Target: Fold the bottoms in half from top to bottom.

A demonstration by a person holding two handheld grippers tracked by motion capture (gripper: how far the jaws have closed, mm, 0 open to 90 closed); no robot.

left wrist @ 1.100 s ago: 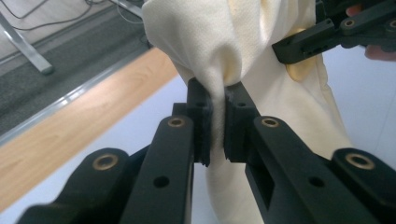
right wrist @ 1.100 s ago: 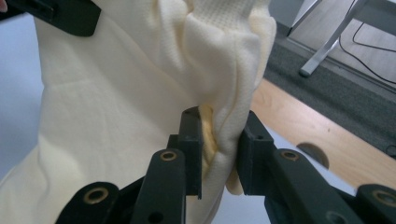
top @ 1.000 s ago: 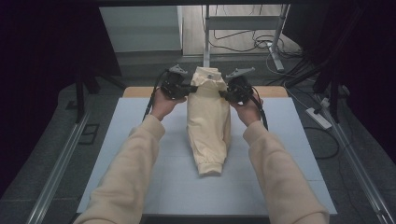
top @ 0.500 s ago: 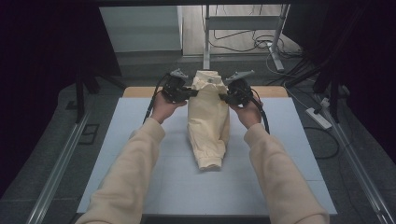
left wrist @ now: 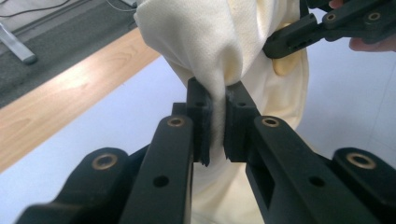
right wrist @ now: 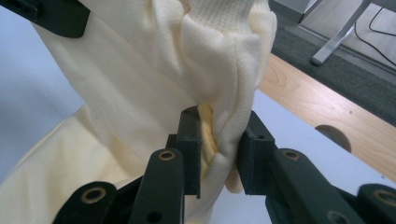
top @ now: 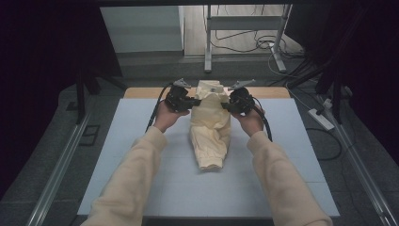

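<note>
While you are holding the cream garment (top: pixel 210 123) by its upper end at the centre of the high view, the work is looking only part done: the cloth is gathered into a narrow bundle, its top lifted between your hands and its cuffed lower end trailing toward you on the pale blue worktop (top: pixel 117 155). Nothing is showing as folded flat or spread out, so I am judging that the laying down and smoothing are yet to come.

At the left of the high view, your left gripper (top: pixel 186 100) is pinching a thin fold; in the left gripper view its fingers (left wrist: pixel 198 112) are standing narrow with the fabric squeezed between them. At the right, your right gripper (top: pixel 234 103) is clamping a thicker bunch, and in the right gripper view its fingers (right wrist: pixel 189 140) are sitting further apart, pressed on the wadded cloth.

Beyond the blue sheet, a strip of bare wooden edge (top: pixel 273 92) is running along the far side. Behind that, grey floor (top: pixel 141 63) is stretching away, with metal stand legs (top: pixel 207 37) at upper centre, loose cables (top: pixel 263 47) at upper right and a white power strip (top: pixel 321 119) at the right.
</note>
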